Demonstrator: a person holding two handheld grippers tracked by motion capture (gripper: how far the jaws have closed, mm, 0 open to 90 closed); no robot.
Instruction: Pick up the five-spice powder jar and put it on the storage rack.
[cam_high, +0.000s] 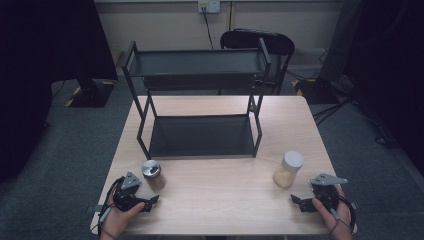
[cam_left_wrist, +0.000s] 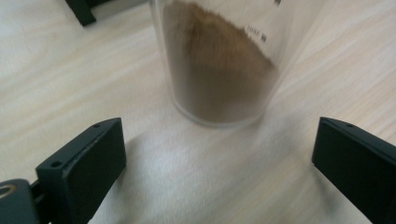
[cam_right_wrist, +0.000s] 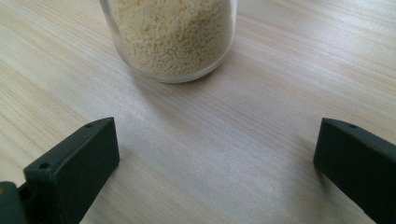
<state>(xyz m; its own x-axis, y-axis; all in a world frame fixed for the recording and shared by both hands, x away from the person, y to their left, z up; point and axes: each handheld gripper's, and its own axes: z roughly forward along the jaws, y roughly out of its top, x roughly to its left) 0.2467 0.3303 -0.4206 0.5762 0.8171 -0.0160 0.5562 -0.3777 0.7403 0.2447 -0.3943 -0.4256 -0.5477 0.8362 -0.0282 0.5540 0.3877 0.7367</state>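
Two jars stood upright on the wooden table (cam_high: 215, 195), both in front of the black two-tier rack (cam_high: 200, 107). Brown-powder jar (cam_high: 152, 174), metal lid: near the rack's front left leg, just ahead of the left gripper (cam_high: 148, 201), jaws spread wide, nothing between them. Pale-grain jar (cam_high: 288, 169), white lid: off the rack's front right corner, just ahead of the right gripper (cam_high: 298, 201), jaws likewise wide apart and empty.

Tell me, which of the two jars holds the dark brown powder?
The metal-lidded jar by the left gripper; the white-lidded jar holds pale yellow grains.
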